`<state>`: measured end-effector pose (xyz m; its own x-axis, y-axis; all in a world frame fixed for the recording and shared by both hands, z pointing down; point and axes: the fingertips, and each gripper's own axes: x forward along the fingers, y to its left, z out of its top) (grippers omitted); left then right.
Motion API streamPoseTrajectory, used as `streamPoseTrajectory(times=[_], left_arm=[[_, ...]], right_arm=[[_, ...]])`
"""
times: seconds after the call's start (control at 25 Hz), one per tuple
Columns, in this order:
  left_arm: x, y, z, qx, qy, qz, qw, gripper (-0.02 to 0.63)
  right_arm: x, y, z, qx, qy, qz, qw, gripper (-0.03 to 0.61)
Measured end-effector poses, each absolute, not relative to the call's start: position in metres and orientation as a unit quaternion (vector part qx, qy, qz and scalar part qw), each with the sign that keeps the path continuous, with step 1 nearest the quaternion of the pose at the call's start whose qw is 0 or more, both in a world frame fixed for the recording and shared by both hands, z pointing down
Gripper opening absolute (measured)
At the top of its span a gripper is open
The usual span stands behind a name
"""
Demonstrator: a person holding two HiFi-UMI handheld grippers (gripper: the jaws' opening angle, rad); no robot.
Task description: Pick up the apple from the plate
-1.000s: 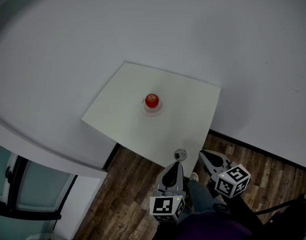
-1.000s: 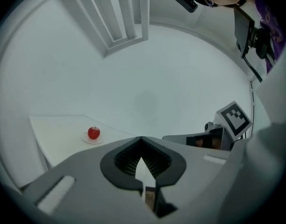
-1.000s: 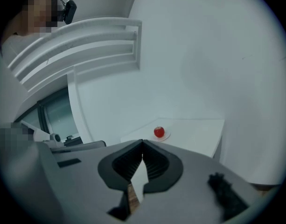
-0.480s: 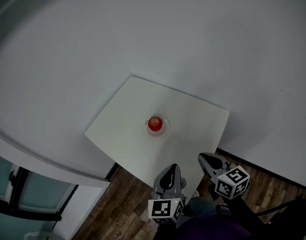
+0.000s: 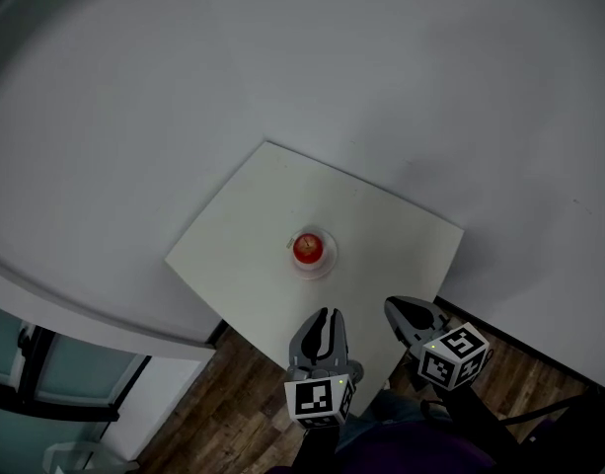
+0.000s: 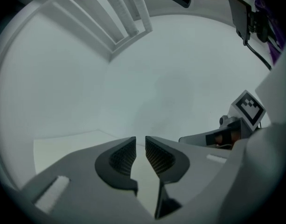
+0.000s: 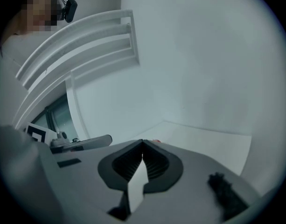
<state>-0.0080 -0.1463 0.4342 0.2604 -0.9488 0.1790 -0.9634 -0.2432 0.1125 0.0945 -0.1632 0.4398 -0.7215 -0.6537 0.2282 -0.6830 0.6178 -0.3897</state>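
- Apple sits on plate at mid-counter.
- Left gripper: jaws have just been opening, slightly apart, nothing between.
- Right gripper: clenched, empty.

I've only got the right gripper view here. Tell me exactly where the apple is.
Observer: The head view shows the apple on a small plate near the middle of the white table, with nothing touching it.
Operator: Report the left tongs.
Observer: The left tongs stand slightly apart, having just been opening, with nothing between them.
Operator: Say which tongs are nearer the apple.
Observer: In the head view the left ones show nearer, almost straight below the apple in the picture; the right tongs sit further off to the side.
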Motion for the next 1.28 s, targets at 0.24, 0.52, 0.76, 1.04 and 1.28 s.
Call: streamPoseTrajectory(times=[0.24,0.52,0.76,1.04,1.28], left_arm=[[-0.019,-0.187,0.447,0.798,-0.59,0.043,0.114,0.129],[-0.041,-0.232,0.475,0.805,-0.575,0.037,0.143,0.186],[-0.056,-0.262,0.504,0.799,-0.579,0.065,0.148,0.246],[-0.066,-0.298,0.531,0.793,-0.583,0.097,0.145,0.37],[-0.072,-0.332,0.573,0.788,-0.577,0.145,0.16,0.402]], right_arm=[[0.094,-0.184,0.439,0.394,-0.889,0.233,0.028,0.011],[0.066,-0.203,0.441,0.39,-0.891,0.231,0.032,0.011],[0.052,-0.216,0.444,0.394,-0.889,0.232,0.032,0.011],[0.048,-0.227,0.455,0.41,-0.879,0.239,0.048,0.011],[0.049,-0.236,0.466,0.417,-0.873,0.244,0.067,0.011]])
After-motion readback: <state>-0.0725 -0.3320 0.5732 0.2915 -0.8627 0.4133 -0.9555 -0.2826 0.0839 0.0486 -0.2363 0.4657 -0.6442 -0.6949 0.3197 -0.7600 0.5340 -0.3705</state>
